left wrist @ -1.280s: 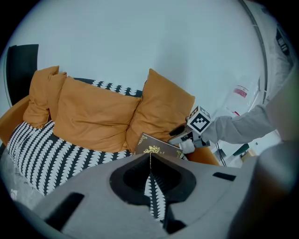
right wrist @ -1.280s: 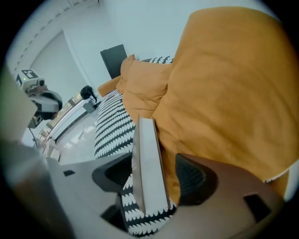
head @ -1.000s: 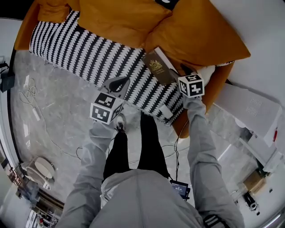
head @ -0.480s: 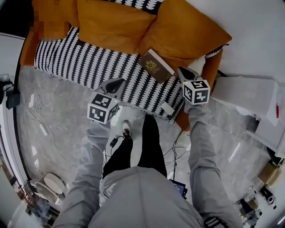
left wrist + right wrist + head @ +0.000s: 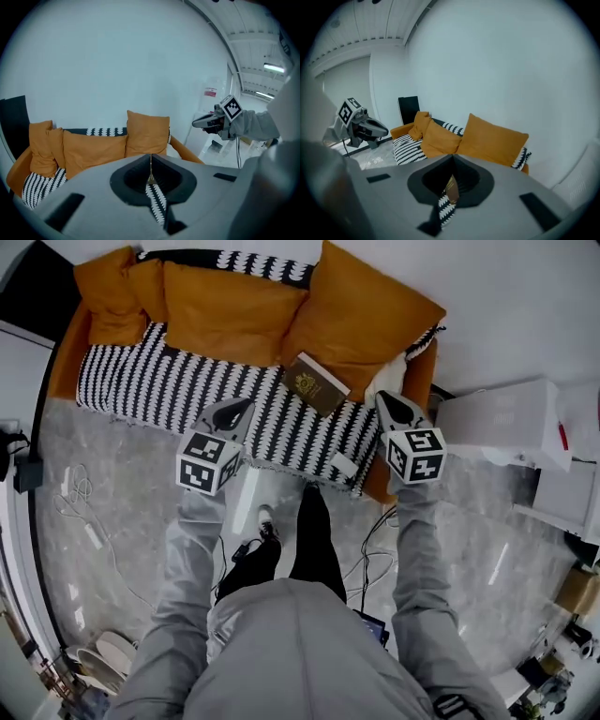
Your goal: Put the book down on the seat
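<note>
A brown book [image 5: 316,383] with a gold emblem lies flat on the sofa's black-and-white seat cover [image 5: 159,381], in front of an orange cushion [image 5: 361,320]. My right gripper [image 5: 382,397] hovers by the sofa's right arm, a little right of the book, shut and empty. In the right gripper view the jaws [image 5: 452,158] meet, and the book [image 5: 451,190] shows below them. My left gripper [image 5: 246,405] hangs over the seat's front edge, left of the book. It is shut too, with its jaws [image 5: 150,159] closed to a thin line.
Orange cushions [image 5: 230,310] line the sofa back. White boxes [image 5: 506,418] stand right of the sofa. Cables [image 5: 80,502] trail over the grey marble floor at left. The person's legs [image 5: 309,540] stand just before the sofa front.
The right gripper has drawn back from the book, which stays flat on the seat. The person has stepped back, so the sofa and both grippers sit farther away.
</note>
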